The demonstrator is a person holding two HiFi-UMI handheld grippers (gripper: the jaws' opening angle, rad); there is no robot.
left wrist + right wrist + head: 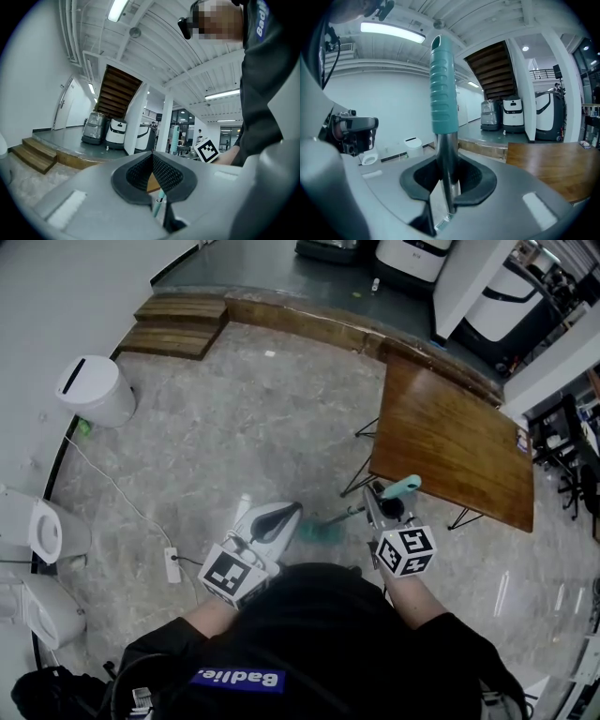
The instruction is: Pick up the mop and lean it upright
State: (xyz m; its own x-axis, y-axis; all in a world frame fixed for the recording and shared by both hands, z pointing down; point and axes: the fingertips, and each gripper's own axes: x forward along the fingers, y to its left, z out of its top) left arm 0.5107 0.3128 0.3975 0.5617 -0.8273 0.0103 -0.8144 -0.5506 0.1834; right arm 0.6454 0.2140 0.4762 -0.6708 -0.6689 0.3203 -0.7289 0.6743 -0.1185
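Observation:
My right gripper is shut on the mop's metal pole, just below its teal ribbed grip. In the right gripper view the pole stands upright between the dark pads, with the teal grip rising above them. From the jaws the pole slants down to the teal mop head on the floor between my two grippers. My left gripper hovers just left of the mop head, its white jaws together and holding nothing. In the left gripper view the pads meet at the tip, and a bit of teal pole shows behind them.
A wooden table on thin black legs stands right behind the mop. A white bin, white fixtures and a power strip with its cable line the left side. Wooden steps and a raised ledge edge the far side.

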